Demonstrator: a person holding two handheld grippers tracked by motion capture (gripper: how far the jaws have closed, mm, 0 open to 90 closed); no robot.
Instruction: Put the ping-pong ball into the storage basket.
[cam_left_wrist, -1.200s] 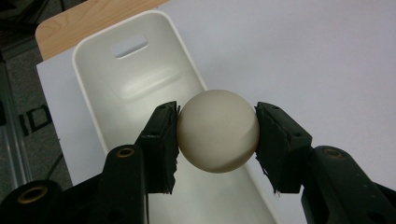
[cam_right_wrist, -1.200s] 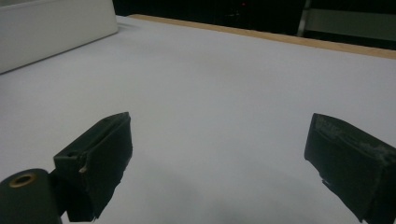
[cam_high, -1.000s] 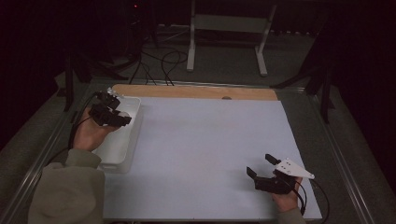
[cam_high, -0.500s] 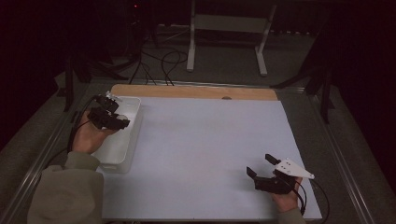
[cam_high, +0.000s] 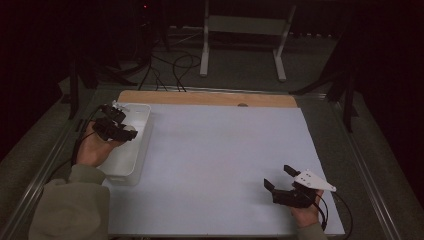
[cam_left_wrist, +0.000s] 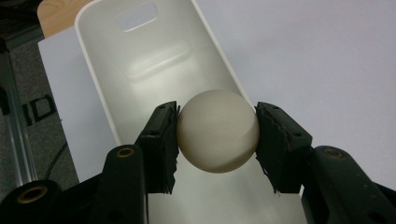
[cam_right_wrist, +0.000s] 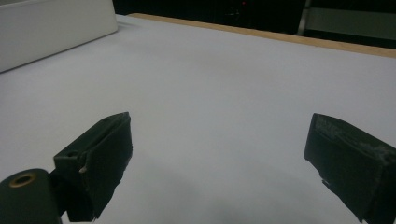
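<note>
Left gripper (cam_left_wrist: 217, 135) clamped on the white ball (cam_left_wrist: 218, 130), moved a little, now over the white bin (cam_left_wrist: 140, 65). Ready to drop. Right gripper (cam_right_wrist: 219, 163) wide apart, far from bin.

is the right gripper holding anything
No, the right gripper has its jaws standing wide apart over the bare white table, with nothing between them.
</note>
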